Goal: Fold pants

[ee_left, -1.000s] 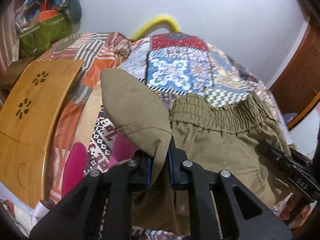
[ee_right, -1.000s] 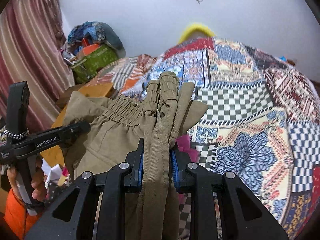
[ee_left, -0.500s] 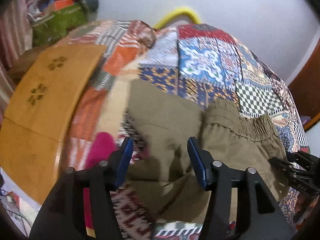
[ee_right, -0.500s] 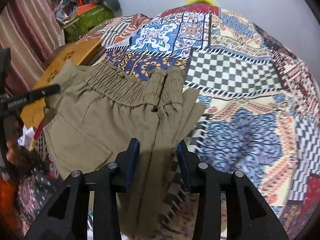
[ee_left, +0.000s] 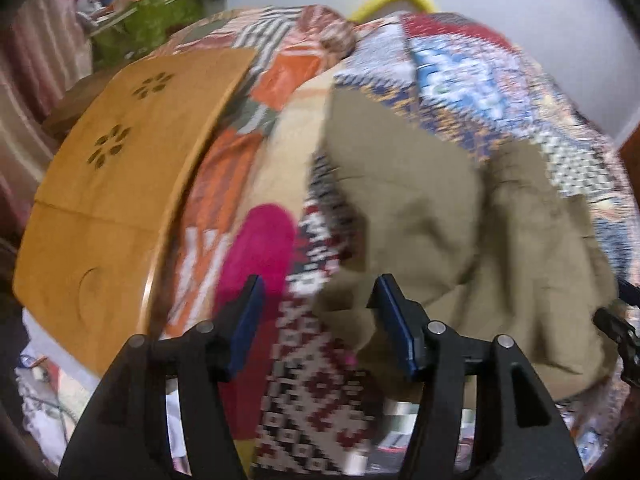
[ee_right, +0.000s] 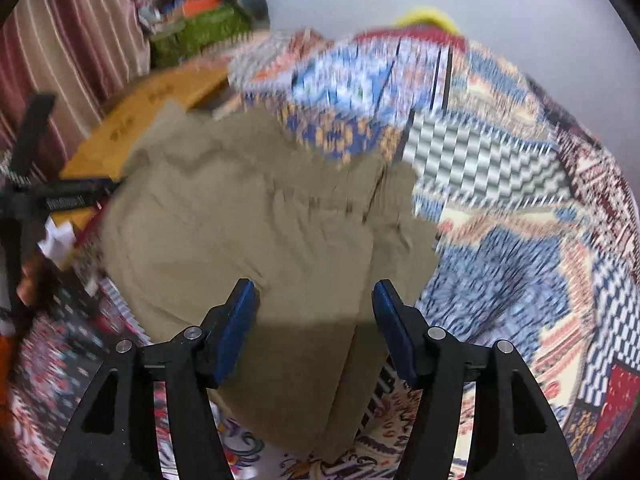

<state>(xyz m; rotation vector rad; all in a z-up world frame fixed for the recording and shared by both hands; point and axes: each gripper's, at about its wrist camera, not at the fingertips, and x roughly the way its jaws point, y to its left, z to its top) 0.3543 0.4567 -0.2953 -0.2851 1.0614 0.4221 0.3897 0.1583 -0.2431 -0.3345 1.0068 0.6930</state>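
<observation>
My left gripper (ee_left: 316, 320) had just been opening and stood released, blue pads clear of the cloth, with only the near edge of the khaki pants (ee_left: 432, 216) and the patchwork bedspread (ee_left: 320, 392) showing between the jaws. My right gripper (ee_right: 312, 320) had just been opening too, let go, its jaws apart above the pants (ee_right: 260, 232) without pinching them. The pants lay bunched on the bedspread beside the wooden lap table (ee_left: 108, 184); both views were blurred.
</observation>
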